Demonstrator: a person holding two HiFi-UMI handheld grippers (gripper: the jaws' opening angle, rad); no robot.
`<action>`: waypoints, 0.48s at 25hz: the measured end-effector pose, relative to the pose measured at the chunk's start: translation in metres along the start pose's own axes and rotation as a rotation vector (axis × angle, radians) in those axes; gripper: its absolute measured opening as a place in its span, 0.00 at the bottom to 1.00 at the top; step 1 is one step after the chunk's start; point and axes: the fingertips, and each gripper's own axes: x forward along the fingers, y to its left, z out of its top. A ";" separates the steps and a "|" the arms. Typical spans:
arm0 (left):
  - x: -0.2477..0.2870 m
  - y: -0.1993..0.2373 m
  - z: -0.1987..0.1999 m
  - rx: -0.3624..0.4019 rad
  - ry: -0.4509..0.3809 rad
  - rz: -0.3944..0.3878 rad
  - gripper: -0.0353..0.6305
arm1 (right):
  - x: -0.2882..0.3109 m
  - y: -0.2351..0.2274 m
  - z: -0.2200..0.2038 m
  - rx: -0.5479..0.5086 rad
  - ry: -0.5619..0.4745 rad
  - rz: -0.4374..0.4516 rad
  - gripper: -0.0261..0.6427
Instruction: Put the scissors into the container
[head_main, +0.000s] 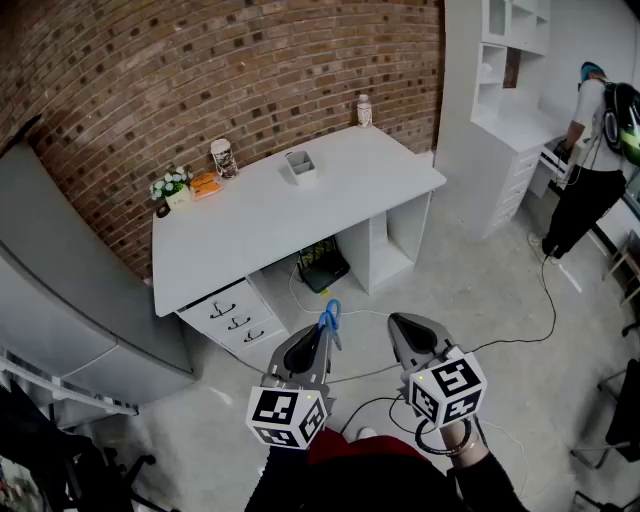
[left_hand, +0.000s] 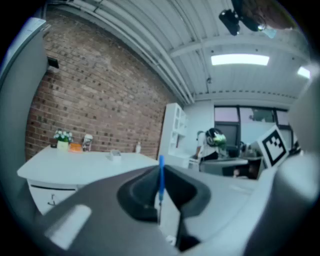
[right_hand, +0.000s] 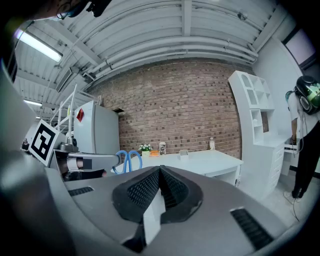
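Note:
Blue-handled scissors (head_main: 329, 318) stick up from my left gripper (head_main: 318, 338), which is shut on them; in the left gripper view the blue handle (left_hand: 161, 176) stands edge-on between the closed jaws. From the right gripper view the handle loops (right_hand: 127, 161) show at the left. My right gripper (head_main: 408, 328) is shut with nothing in it, just right of the left one. The container (head_main: 299, 165), a small grey open box, stands on the white desk (head_main: 260, 225) far ahead. Both grippers are held low, well short of the desk.
On the desk's back edge are a flower pot (head_main: 172, 187), an orange item (head_main: 205, 184), a printed cup (head_main: 223, 157) and a small bottle (head_main: 364, 110). Drawers (head_main: 232, 318) lie under the desk. Cables (head_main: 500, 335) cross the floor. A person (head_main: 593, 160) stands at the far right by white shelving (head_main: 510, 60).

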 end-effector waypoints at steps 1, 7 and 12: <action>0.000 -0.001 0.001 0.001 -0.002 -0.001 0.09 | -0.001 0.000 0.000 0.002 -0.001 0.000 0.05; -0.001 0.002 0.007 -0.006 -0.019 0.006 0.09 | -0.004 -0.007 0.002 0.018 -0.007 -0.007 0.05; -0.004 0.004 0.008 -0.001 -0.018 0.021 0.09 | -0.011 -0.021 0.001 0.059 -0.013 -0.026 0.05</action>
